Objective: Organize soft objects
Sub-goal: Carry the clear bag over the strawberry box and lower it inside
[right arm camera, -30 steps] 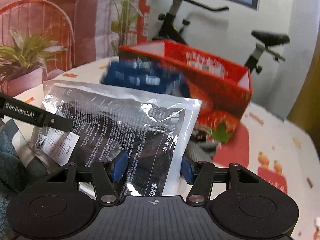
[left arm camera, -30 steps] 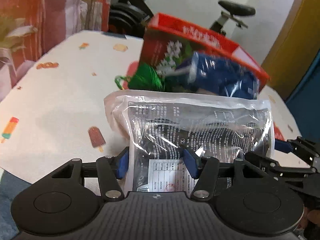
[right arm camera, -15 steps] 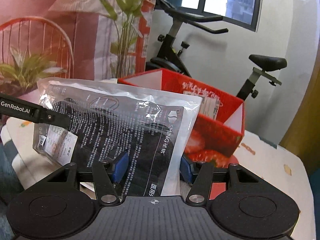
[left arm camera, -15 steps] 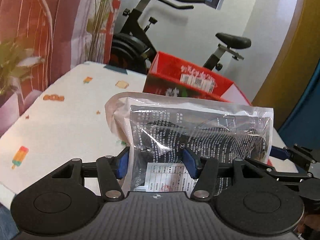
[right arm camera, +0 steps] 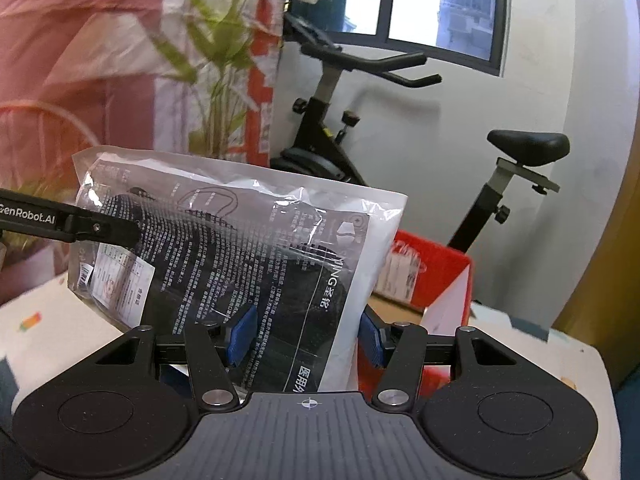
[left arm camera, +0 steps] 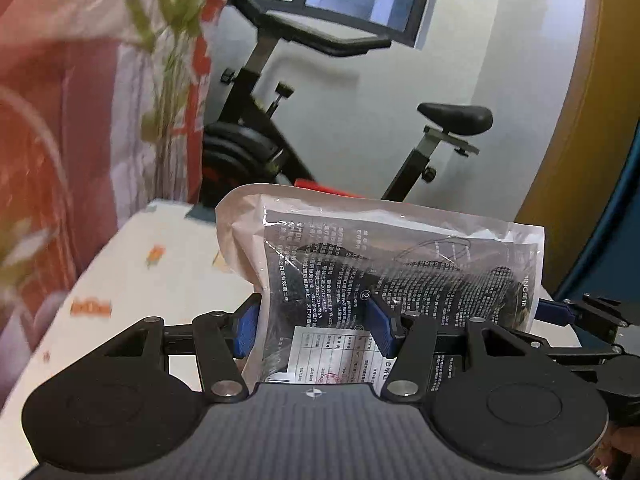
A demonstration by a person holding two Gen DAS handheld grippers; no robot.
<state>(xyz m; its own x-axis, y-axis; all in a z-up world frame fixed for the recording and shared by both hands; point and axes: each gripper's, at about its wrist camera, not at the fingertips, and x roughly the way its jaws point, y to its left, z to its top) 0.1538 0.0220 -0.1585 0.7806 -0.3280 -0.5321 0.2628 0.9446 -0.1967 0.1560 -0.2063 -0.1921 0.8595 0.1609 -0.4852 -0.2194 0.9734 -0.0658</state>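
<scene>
My left hand-held gripper is clamped on the lower left part of the plastic packet, its blue pads pressing the film from either side around the white label. My right hand-held gripper is clamped on the same plastic packet at its other end, where the white edge strip sits between its blue pads. From the left wrist I can see the tip of the right hand-held gripper at the packet's far right edge; from the right wrist the left hand-held gripper comes in as a black arm with white lettering, meeting the packet near its upper left corner.

I see the packet held up between the two, above the table, not resting on it. It is clear film over dark contents, printed with white text and a line drawing.

Behind the packet stands a red box on the table, open at the top, with a white label inside its wall. The table's cloth is pale with small coloured prints. Beyond it I see an exercise bike against the white wall, a window above it, and a green plant before a red and white patterned curtain at left.
</scene>
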